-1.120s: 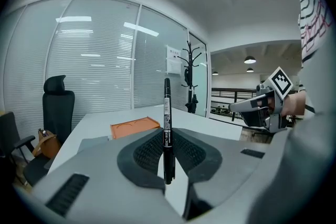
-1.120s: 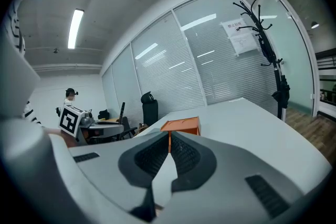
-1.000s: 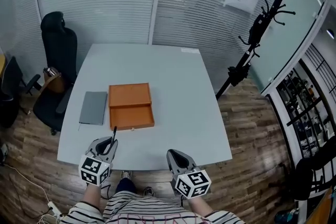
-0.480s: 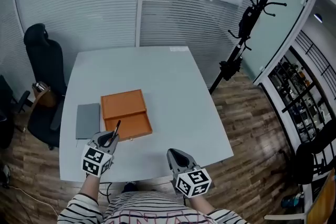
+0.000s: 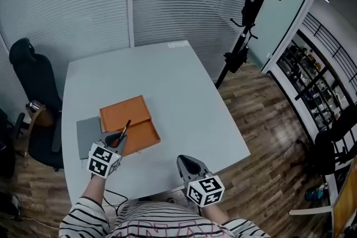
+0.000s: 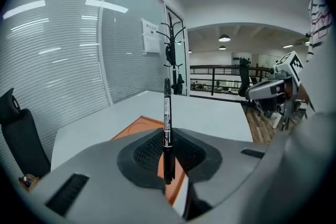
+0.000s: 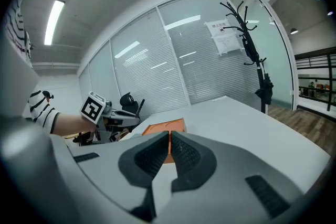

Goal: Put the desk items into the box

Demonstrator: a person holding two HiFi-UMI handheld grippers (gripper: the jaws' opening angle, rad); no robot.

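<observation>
An orange box lies open on the grey table, its two shallow halves side by side. Left of it lies a grey notebook. My left gripper hangs at the box's near left corner, shut on a black pen whose tip sticks up over the box. In the left gripper view the pen stands upright between the pads, with the box beyond. My right gripper is at the table's near edge, shut and holding nothing. In the right gripper view the box shows past the jaws.
A black office chair stands at the table's left side. A black coat stand rises on the wooden floor to the right. Glass walls with blinds close off the back. My right gripper also shows in the left gripper view.
My left gripper has carried the pen forward to the box's near corner. The head view has swung, shifting the table leftward. The right gripper has hardly moved.
</observation>
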